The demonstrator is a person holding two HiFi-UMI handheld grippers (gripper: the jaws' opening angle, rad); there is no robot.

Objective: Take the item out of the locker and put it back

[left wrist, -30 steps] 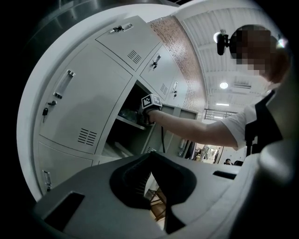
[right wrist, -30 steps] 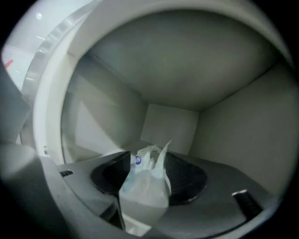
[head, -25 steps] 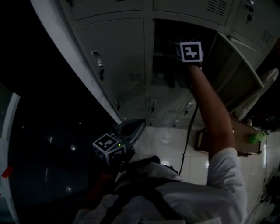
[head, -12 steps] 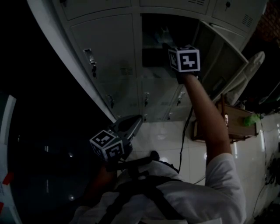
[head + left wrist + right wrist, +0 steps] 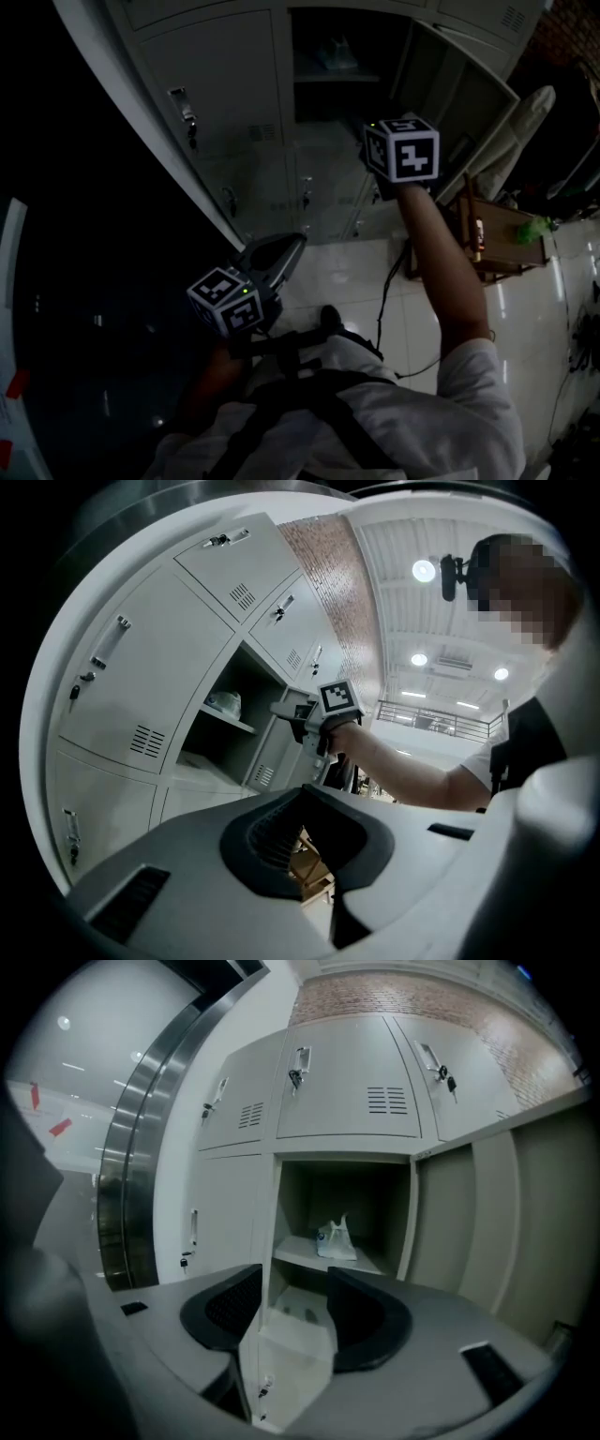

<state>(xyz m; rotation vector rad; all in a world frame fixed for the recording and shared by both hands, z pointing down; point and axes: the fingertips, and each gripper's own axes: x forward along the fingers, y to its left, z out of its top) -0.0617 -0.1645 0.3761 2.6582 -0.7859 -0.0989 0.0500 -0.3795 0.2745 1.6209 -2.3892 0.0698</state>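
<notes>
Right now my right gripper (image 5: pixel 295 1302) is held up in front of the open locker compartment (image 5: pixel 302 1196), outside it and pointing a little downward. Its jaws stand apart with nothing between them. The item, a small white plastic bag (image 5: pixel 336 1239), sits on the compartment's shelf (image 5: pixel 298 1254) toward the back, well apart from the pads. The locker door (image 5: pixel 466 98) is swung out to the right. My left gripper (image 5: pixel 300 829) hangs low near my body and points level. Its jaws are drawn together at the tips and hold nothing. From its view I see the right arm reaching beside the locker.
</notes>
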